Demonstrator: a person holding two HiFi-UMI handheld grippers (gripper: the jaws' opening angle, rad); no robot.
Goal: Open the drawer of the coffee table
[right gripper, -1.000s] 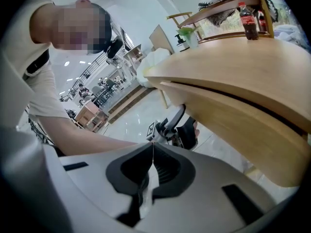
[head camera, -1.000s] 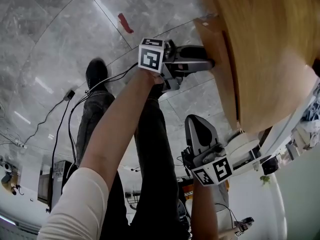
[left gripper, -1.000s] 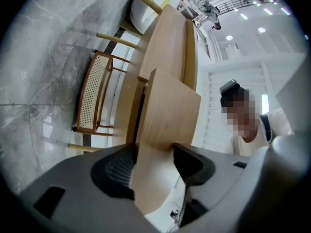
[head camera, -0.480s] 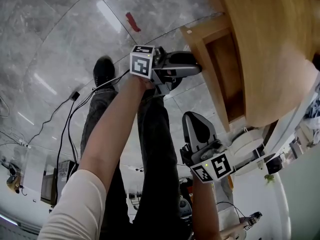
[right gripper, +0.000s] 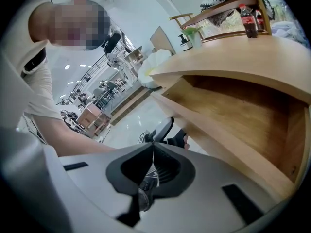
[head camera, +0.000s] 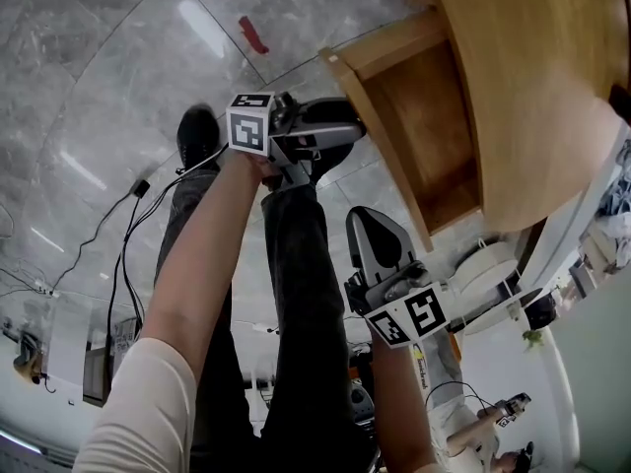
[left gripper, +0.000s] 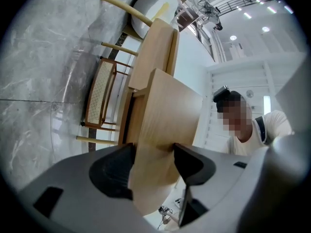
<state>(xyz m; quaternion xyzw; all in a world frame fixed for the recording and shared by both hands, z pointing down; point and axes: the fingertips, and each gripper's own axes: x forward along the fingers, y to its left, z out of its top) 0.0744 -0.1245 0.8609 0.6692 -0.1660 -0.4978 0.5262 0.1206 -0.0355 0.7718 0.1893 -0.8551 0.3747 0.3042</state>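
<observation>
The wooden coffee table (head camera: pixel 532 87) fills the upper right of the head view. Its drawer (head camera: pixel 424 116) stands pulled well out, and its bare wooden inside shows. My left gripper (head camera: pixel 350 131) is shut on the drawer front (head camera: pixel 373 141). In the left gripper view the pale wood panel (left gripper: pixel 165 110) sits clamped between the two dark pads (left gripper: pixel 109 171) of my left gripper (left gripper: pixel 153 161). My right gripper (head camera: pixel 370 223) hangs below the drawer, shut and empty. Seen from my right gripper (right gripper: pixel 153 147), the open drawer (right gripper: pixel 233 110) lies just ahead under the table top (right gripper: pixel 233 62).
Marble floor with black cables (head camera: pixel 128 235) and a red mark (head camera: pixel 251 34) lies at the left. The person's legs and shoe (head camera: pixel 197 136) are under the left arm. A cane-sided chair (left gripper: pixel 99 98) stands beyond the table. A bottle (right gripper: pixel 248 21) stands on a shelf behind.
The drawer has slid further out of the table, toward the left of the head view. My left gripper moved left with the drawer front in its grip. The right gripper drifted slightly left.
</observation>
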